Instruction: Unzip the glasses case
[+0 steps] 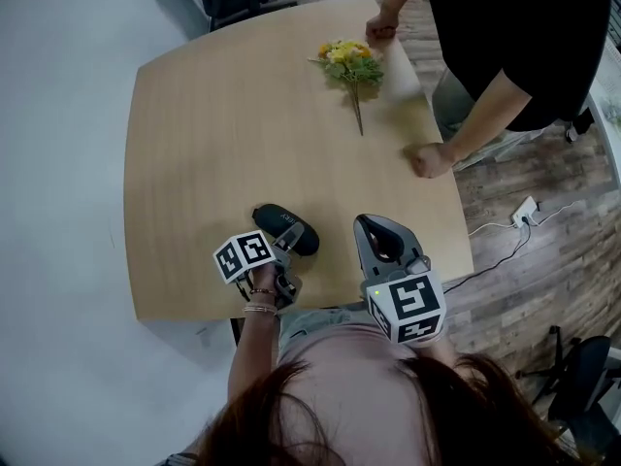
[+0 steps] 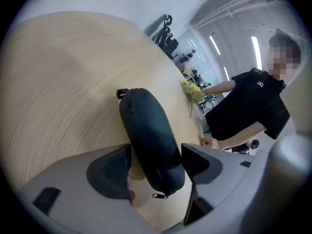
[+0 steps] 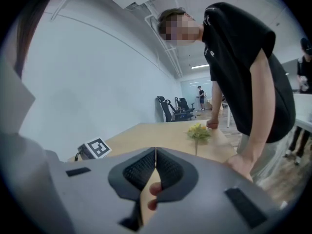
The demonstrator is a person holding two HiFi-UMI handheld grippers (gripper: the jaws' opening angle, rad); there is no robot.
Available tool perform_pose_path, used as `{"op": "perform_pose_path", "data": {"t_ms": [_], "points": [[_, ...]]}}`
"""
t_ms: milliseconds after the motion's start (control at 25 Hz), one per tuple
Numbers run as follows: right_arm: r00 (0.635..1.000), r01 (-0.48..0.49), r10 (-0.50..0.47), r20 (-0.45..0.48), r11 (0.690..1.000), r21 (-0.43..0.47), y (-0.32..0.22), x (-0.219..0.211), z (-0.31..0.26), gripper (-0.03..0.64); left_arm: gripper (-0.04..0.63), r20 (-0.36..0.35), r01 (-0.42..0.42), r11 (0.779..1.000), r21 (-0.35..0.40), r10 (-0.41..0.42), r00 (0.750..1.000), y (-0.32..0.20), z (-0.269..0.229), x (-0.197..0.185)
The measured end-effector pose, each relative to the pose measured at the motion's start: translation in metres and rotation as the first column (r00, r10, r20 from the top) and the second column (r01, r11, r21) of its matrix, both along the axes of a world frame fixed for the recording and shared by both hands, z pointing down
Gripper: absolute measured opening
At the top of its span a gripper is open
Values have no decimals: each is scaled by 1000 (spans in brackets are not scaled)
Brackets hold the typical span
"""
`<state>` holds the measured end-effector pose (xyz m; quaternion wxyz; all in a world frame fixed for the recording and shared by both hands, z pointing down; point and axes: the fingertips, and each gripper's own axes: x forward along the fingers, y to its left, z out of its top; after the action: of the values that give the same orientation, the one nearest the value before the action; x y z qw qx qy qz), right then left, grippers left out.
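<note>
Glasses case (image 2: 146, 126) lengthwise between parted jaws of left gripper (image 2: 156, 149), zip pull (image 2: 159, 195) nearest, right gripper (image 3: 155, 172) jaws together

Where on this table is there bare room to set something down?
Free: the stretch between the glasses case and the flowers, and the table's left side. Crowded: the near edge, with left gripper, case and right gripper.

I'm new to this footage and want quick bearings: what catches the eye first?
The closed black glasses case lies by the table's near edge, between the open jaws of the left tool. The right tool hovers shut to its right; yellow flowers lie at the far side.
</note>
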<state>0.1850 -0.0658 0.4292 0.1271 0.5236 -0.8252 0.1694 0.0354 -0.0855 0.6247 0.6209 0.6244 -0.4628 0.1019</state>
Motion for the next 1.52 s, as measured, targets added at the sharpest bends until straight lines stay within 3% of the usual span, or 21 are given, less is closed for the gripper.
{"op": "perform_pose_path", "data": {"t_ms": [160,360,520,720,920,1320,1440,1520], "points": [[1000,-11,11,3,1000,-2,-3,3,3,15,308,14,-39,999,-20,40,999,-5,3,6],[1000,-15,15,11,1000,-9,-8,6,5,15,308,-48,-40,995,-89,36,998,-8,8,15],[1000,-15,15,16,1000,-12,-7,6,5,15,308,-45,-51,992,-113,46,998,-7,8,16],[1000,-20,20,18,1000,-15,-8,7,7,15,310,45,-102,990,-96,106,993,-13,6,20],[999,-23,24,22,1000,-19,-8,10,9,15,308,140,-192,977,-90,203,969,-22,7,30],[999,-23,24,29,1000,-21,-8,14,10,15,308,104,-215,966,-143,231,967,-26,14,42],[999,-24,24,33,1000,-19,-9,15,11,15,307,125,-249,956,-157,270,955,-25,16,43],[999,-23,24,36,1000,-18,-9,15,10,15,301,163,-294,941,-171,321,933,-23,17,45]]}}
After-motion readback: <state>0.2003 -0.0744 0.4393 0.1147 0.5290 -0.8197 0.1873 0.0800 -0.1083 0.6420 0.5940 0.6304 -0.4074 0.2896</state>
